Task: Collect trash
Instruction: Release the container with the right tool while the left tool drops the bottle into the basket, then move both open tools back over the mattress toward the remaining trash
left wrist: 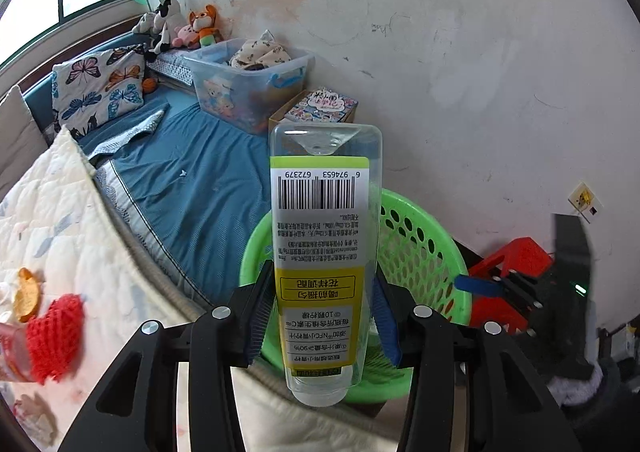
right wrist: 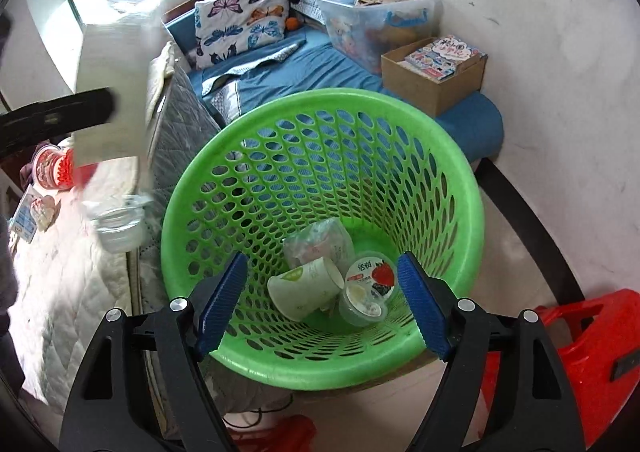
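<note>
My left gripper [left wrist: 320,308] is shut on an empty clear plastic bottle [left wrist: 324,220] with a yellow and white label. It holds the bottle over the bed's edge, in front of the green perforated basket [left wrist: 424,252]. The bottle also shows blurred at the left of the right wrist view [right wrist: 116,100]. My right gripper [right wrist: 320,304] is open and empty just above the basket [right wrist: 440,180]. Inside the basket lie a white paper cup [right wrist: 304,292], a clear yogurt cup [right wrist: 368,288] and a crumpled plastic bag [right wrist: 320,240].
On the white quilt [left wrist: 60,212] lie a red mesh net [left wrist: 56,332], an orange peel [left wrist: 26,296] and a red-lidded cup [right wrist: 50,168]. A red stool [right wrist: 580,352] stands right of the basket. A storage bin [left wrist: 248,80] and cardboard box [right wrist: 432,80] sit on the blue bed.
</note>
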